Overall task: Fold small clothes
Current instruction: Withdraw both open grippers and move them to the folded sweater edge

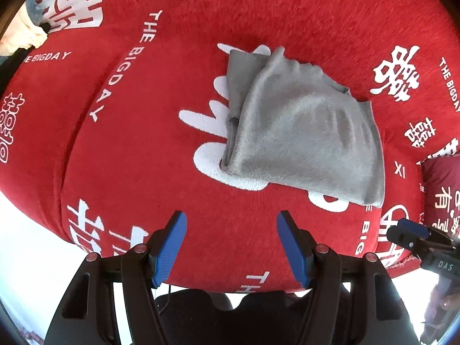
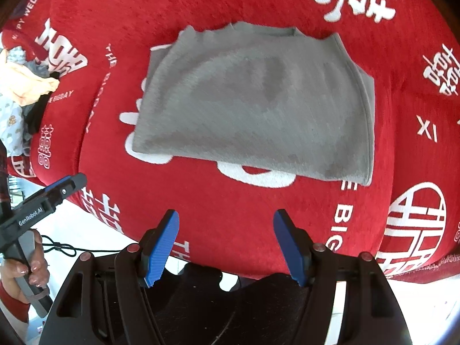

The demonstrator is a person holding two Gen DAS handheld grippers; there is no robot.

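The grey garment [image 1: 302, 132] lies folded on the red cover [image 1: 172, 92], near the middle of its flat top and set back from the front edge. It rests partly over a large white character woven into the cover. A folded underlayer protrudes along the garment's left side; the upper edge is wavy and uneven.

Left gripper [image 1: 231, 247]: blue pads spread wide apart, nothing between them, positioned above the front edge of the cover, apart from the garment. Right gripper [image 2: 227, 244]: pads likewise spread wide, empty, over the front edge, with the garment [image 2: 253, 106] directly ahead and not touched. In the right wrist view the left gripper [image 2: 61, 188] appears at the left side, held by a hand [image 2: 27, 267].

A pile of clothes [image 2: 26, 95] in cream, black and pale print lies at the far left edge of the cover, well apart from the garment. A red cushion [image 1: 442, 192] sits at the right edge. The path between both grippers and the garment holds only bare cover.
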